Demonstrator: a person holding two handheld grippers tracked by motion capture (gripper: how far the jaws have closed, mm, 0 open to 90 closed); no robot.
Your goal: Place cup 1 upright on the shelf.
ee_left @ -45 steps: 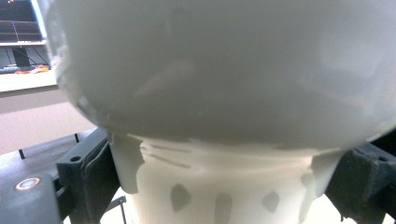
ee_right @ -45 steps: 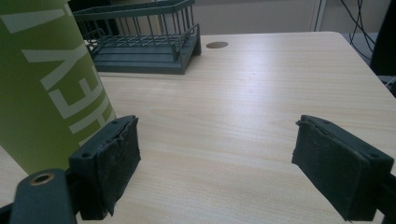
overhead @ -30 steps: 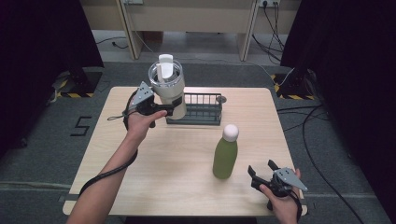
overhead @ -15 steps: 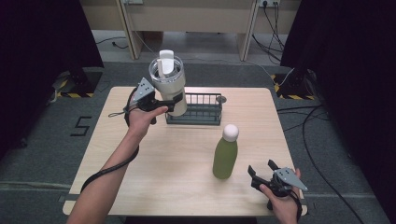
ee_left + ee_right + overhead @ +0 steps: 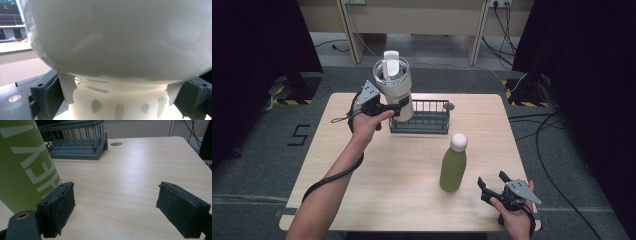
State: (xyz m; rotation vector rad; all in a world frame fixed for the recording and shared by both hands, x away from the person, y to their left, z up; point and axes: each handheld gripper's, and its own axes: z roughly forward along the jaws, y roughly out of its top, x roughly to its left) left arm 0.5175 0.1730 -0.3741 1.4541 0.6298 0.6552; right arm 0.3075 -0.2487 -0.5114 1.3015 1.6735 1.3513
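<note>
Hand-held gripper [image 5: 498,189] open over pale wood table [image 5: 412,170]; grey carpet floor [image 5: 267,165].

A light wooden table [image 5: 402,165] stands on grey carpet [image 5: 257,165] bearing a dark "5" mark [image 5: 298,135]. Black curtains [image 5: 257,40] hang at both sides. Behind, a pale wooden bench [image 5: 412,20] stands; cables [image 5: 552,130] trail across the floor.

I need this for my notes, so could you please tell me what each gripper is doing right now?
Left gripper: closed on the white tumbler.
Right gripper: open, holding nothing, beside the green bottle.
</note>
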